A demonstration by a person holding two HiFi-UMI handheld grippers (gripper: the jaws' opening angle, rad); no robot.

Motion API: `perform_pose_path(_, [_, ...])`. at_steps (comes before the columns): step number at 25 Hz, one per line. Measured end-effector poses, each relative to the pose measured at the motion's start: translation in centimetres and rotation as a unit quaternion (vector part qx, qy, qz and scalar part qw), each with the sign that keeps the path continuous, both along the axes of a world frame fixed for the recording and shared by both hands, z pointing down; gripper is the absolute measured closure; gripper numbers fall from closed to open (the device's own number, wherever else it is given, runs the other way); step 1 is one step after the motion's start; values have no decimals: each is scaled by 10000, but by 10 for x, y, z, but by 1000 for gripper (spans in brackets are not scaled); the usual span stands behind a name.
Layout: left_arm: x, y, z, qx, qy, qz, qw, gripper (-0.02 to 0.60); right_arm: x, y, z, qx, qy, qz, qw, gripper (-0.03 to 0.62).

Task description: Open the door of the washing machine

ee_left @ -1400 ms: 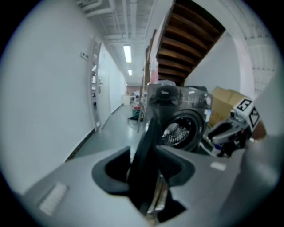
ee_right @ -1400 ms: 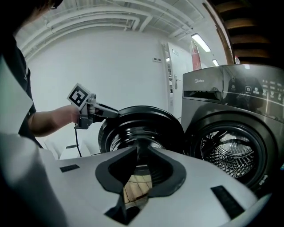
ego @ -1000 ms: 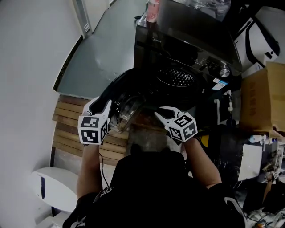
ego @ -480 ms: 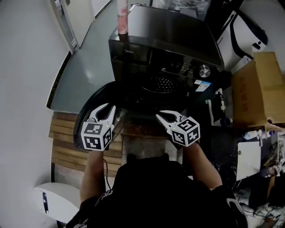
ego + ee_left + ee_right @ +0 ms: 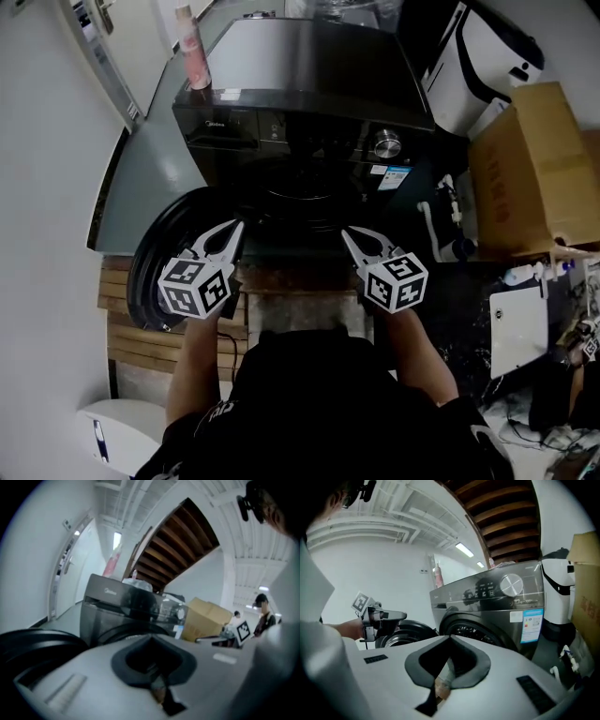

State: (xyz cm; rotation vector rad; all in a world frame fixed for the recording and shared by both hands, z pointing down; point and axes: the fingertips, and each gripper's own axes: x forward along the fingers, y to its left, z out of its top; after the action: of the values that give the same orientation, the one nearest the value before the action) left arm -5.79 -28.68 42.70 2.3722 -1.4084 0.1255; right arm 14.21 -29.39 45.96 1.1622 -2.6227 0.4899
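Washing machine door (image 5: 155, 267): already wide open, swung out to left-centre of head view, round dark rim facing up, above wooden slat platform (image 5: 122, 323). Hangs off dark front-loader washing machine (image 5: 300, 89) at top centre; drum opening (image 5: 298, 199) exposed just below control panel w/ round dial (image 5: 385, 145) and blue-white sticker (image 5: 394, 177). Left gripper (image 5: 234, 228) in lower-left centre, tips over door's right edge, near but whether touching can't be told; jaws just closed, pressed together, nothing between them. Right gripper (image 5: 348, 234) in lower-right centre, in front of drum opening, apart from machine; jaws just closed too, tips together, empty. Both held level-ish, pointing toward machine front, marker cubes toward camera. In right gripper view: drum opening (image 5: 474, 631) centre-right, door (image 5: 401, 634) at left-centre w/ left gripper in front of it. In left gripper view: door as dark curved rim at lower left (image 5: 33, 644), machine centre-left. Further out: pink bottle (image 5: 194, 58) upright on machine's top-left corner; white appliance (image 5: 487, 56) at upper right; cardboard box (image 5: 525, 169) at right edge; white rounded object (image 5: 117, 427) at bottom left.
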Motion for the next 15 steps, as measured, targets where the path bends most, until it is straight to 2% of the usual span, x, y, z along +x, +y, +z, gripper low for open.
perform_pose_path(3, [16, -9, -16, 225, -69, 73, 9997, 572, 17, -10, -16, 306, -221, 263, 9989, 602])
perform_pose_path(6, [29, -18, -33, 480, -223, 157, 9985, 572, 28, -12, -27, 487, -327, 287, 9979, 603])
perform_pose_path(11, [41, -31, -58, 625, 253, 130, 9976, 572, 46, -15, -46, 653, -559, 341, 9957, 602])
perform_pose_path(15, [37, -39, -75, 901, 253, -208, 9954, 572, 58, -23, -62, 901, -405, 486, 9939, 602])
